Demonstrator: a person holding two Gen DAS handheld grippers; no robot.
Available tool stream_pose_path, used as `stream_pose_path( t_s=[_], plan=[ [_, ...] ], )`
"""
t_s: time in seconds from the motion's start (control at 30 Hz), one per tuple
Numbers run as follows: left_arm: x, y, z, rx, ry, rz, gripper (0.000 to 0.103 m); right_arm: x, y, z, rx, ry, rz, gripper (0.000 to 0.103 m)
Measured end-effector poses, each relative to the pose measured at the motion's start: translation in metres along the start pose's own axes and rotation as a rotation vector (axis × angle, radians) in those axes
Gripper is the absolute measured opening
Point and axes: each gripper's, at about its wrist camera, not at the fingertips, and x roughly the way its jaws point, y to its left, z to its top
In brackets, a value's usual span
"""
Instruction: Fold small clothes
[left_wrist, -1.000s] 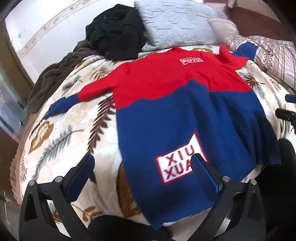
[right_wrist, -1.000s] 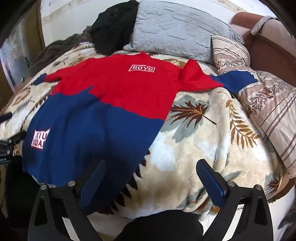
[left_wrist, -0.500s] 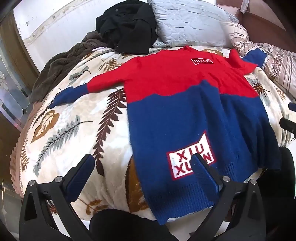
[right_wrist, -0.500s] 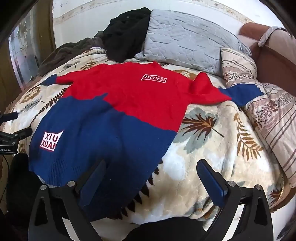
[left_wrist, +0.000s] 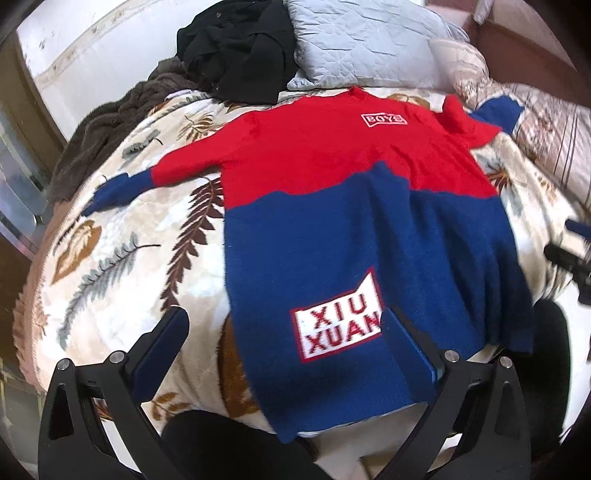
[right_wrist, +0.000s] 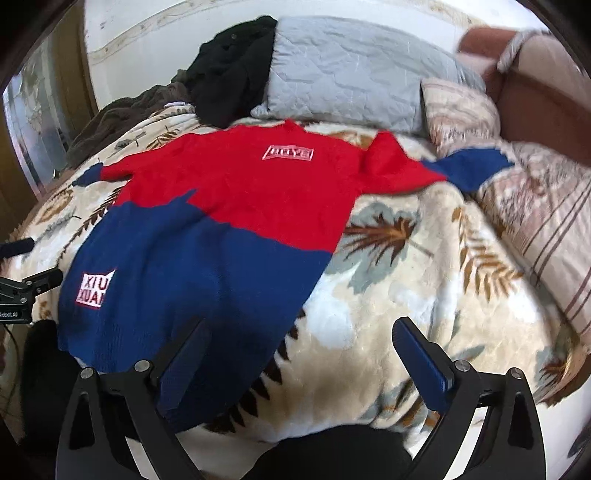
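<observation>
1. The left gripper (left_wrist: 284, 341) sits at the bottom of its own frame with both blue fingers spread wide and nothing between them. Its right finger overlaps the sweater's white "XIU XUAN" patch (left_wrist: 338, 325) in the picture, but I can't tell if it's actually touching the knit or just hovering over it.
2. The right gripper (right_wrist: 306, 354) is the same deal: fingers far apart, holding nothing. Its left finger lines up over the blue hem area, and its right finger is over bare blanket. Contact is unclear here too.
3. The sweater (left_wrist: 354, 206) lies flat and spread out on the leaf-print blanket (left_wrist: 122, 254), filling the middle of both frames. It's red on top and blue below, with a small "BOYS" label (left_wrist: 384, 119) near the collar and both sleeves stretched out sideways.
4. In the upper part of the frame there's a grey pillow (right_wrist: 354, 81), with a black pile of clothes (right_wrist: 236, 81) to its left.
5. A striped pillow (right_wrist: 458, 110) sits at the upper right of the right wrist view.
</observation>
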Motion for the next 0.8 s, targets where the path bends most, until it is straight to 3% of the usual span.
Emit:
stream_pose_path(
  t_s=[0.8],
  plan=[
    [0.011,0.002,-0.005,-0.02,0.025,-0.032,0.103,-0.015,-0.009,0.002,-0.007,-0.021,-0.085,0.099]
  ],
)
